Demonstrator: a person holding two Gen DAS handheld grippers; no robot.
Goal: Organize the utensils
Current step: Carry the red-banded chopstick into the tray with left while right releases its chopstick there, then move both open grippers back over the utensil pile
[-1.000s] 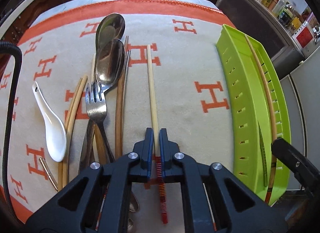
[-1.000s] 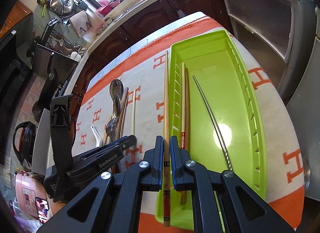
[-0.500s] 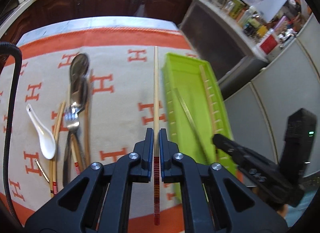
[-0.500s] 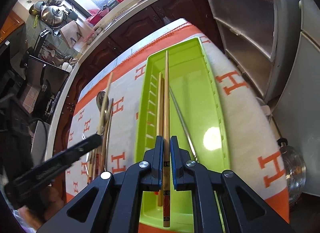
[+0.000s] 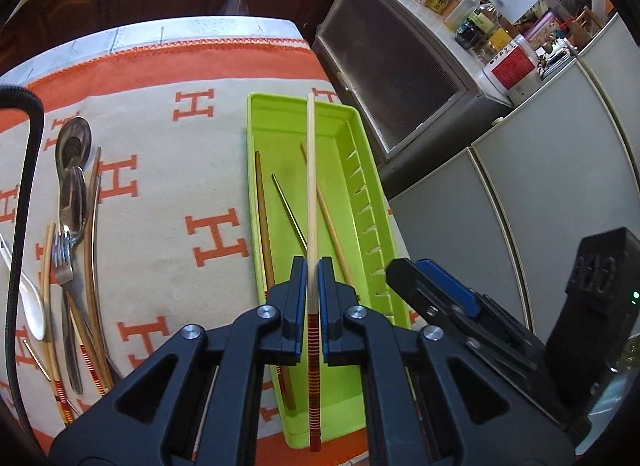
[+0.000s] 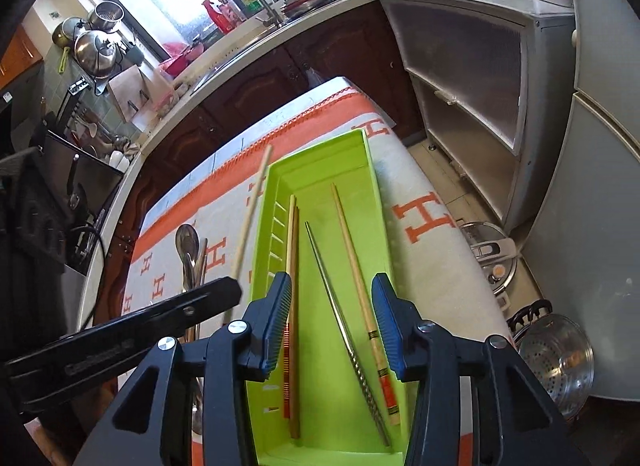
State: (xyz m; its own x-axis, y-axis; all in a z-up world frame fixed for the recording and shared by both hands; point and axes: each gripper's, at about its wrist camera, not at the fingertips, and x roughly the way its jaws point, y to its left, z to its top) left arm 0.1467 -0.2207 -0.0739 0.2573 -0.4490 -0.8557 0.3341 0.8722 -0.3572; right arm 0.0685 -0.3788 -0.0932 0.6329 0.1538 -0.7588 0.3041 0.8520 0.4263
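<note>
Two grippers hover over the lime-green plastic tray (image 5: pixel 352 169). My left gripper (image 5: pixel 313 266) clamps a pale wooden chopstick (image 5: pixel 311 185); my right gripper (image 6: pixel 331 286), jaws opening, holds nothing above the tray's chopsticks.

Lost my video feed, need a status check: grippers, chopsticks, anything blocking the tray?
Left gripper shut on a pale chopstick, above green tray. Right gripper opening, nothing between the pads. Several chopsticks in tray. No obstruction seen.
</note>
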